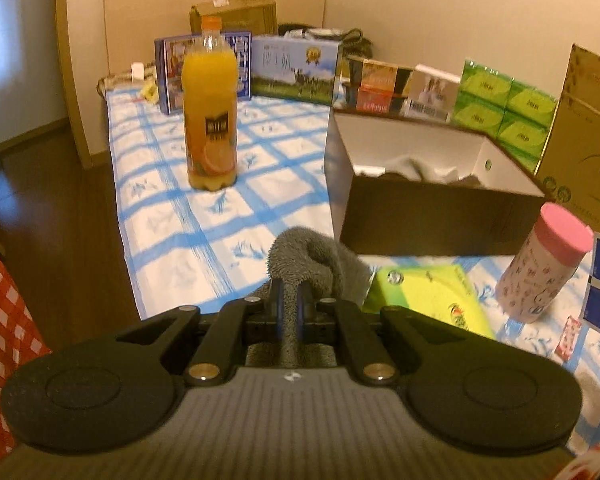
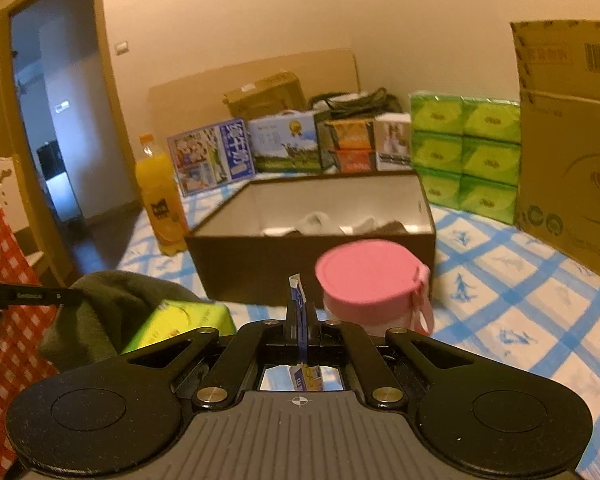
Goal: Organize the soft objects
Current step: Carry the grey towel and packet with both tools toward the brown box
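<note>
The left gripper (image 1: 291,294) has its fingers clamped on a fold of the grey towel (image 1: 312,256), held clear of the checked bench (image 1: 172,216) — probably bound for the open brown box (image 1: 440,216) ahead, where pale cloths already lie. The right gripper (image 2: 300,316) pinches a thin blue packet (image 2: 299,304) beside the pink-lidded jar (image 2: 370,280).

Warm, dim light falls on cream walls (image 2: 420,20). Dark wood floor (image 1: 52,200) lies left, with an open doorway (image 2: 56,120) at far left.
</note>
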`<state>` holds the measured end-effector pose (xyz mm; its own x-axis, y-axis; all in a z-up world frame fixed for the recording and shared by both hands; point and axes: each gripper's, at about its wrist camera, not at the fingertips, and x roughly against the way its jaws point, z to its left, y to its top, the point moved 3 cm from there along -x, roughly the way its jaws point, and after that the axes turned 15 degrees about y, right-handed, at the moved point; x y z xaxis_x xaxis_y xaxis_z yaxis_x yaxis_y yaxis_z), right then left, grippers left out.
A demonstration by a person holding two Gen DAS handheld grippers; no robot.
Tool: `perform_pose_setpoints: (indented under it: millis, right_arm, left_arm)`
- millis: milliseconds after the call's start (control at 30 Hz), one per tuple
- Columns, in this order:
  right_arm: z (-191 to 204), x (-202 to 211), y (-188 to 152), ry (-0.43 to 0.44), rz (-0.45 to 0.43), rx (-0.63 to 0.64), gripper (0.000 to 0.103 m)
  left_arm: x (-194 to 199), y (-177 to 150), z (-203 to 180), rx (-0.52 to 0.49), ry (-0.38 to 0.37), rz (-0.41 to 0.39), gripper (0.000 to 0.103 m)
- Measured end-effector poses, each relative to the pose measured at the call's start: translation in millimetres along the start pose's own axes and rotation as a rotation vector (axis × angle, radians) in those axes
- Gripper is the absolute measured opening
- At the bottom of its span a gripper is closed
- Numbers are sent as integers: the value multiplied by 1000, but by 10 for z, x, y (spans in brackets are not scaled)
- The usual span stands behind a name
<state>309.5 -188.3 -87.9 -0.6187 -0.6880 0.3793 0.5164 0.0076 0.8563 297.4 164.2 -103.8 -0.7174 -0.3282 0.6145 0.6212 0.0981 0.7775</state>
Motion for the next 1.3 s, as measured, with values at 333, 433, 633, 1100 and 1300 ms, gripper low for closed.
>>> perform_pose_setpoints:
  millis: [333, 433, 633, 1100, 1300]
  right_arm:
    - [87, -48, 366, 123, -58, -47, 0]
    - [102, -89, 481, 155, -74, -58, 0]
    - [108, -177, 676, 200, -99, -75, 0]
    - [-67, -448, 1173, 233, -145, -96, 0]
    - [-234, -628, 1417, 215, -158, -93, 0]
  left_arm:
    - [307, 402, 104, 4, -2, -113, 5]
    - [361, 535, 110, 3, -9, -143, 5]
    - [453, 790, 86, 11, -22, -204, 5]
    - [513, 1510, -195, 38, -89, -336, 5]
    - [386, 1868, -428, 31, -118, -365, 5]
